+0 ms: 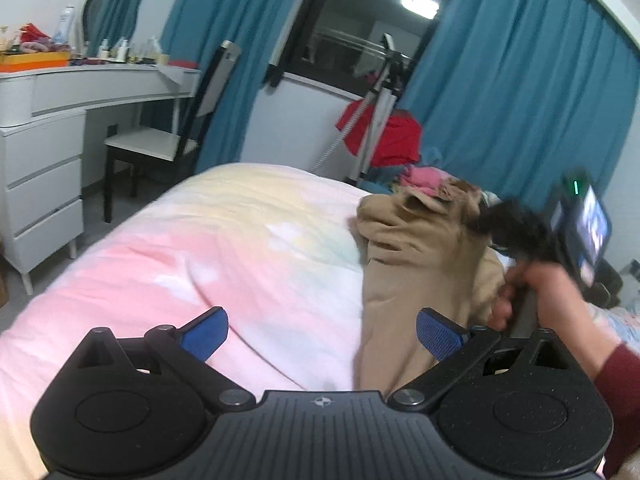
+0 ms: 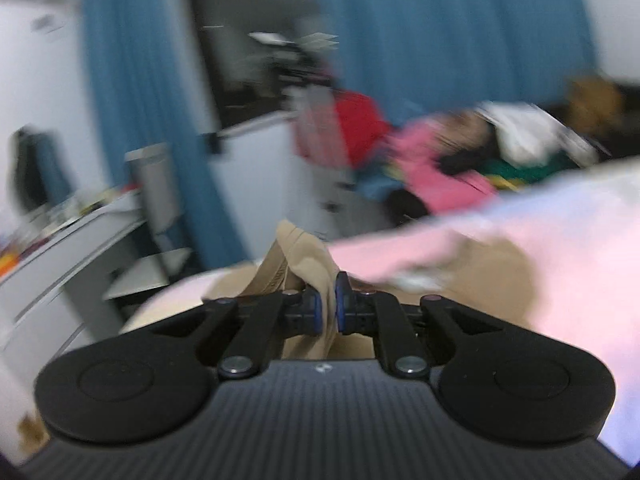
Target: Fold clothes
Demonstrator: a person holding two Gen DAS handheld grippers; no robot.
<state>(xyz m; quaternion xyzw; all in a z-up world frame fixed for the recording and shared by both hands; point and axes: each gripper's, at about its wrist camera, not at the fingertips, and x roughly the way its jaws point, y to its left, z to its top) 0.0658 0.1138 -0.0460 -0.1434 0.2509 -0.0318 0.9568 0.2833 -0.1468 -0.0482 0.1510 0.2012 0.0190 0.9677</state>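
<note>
A tan garment (image 1: 416, 256) lies bunched on the pink pastel bedspread (image 1: 240, 248), right of centre in the left wrist view. My left gripper (image 1: 322, 334) is open and empty, low over the bed, its right blue pad beside the garment's near edge. My right gripper (image 2: 328, 306) is shut on a fold of the tan garment (image 2: 300, 264) and holds it lifted; this view is blurred by motion. In the left wrist view the right gripper (image 1: 492, 220) appears at the garment's far right, held by a hand.
A heap of pink, red and other clothes (image 1: 400, 160) lies at the bed's far end beside a tripod (image 1: 380, 96). A white dresser (image 1: 44, 160) and chair (image 1: 160, 144) stand left. Blue curtains (image 1: 520, 80) hang behind.
</note>
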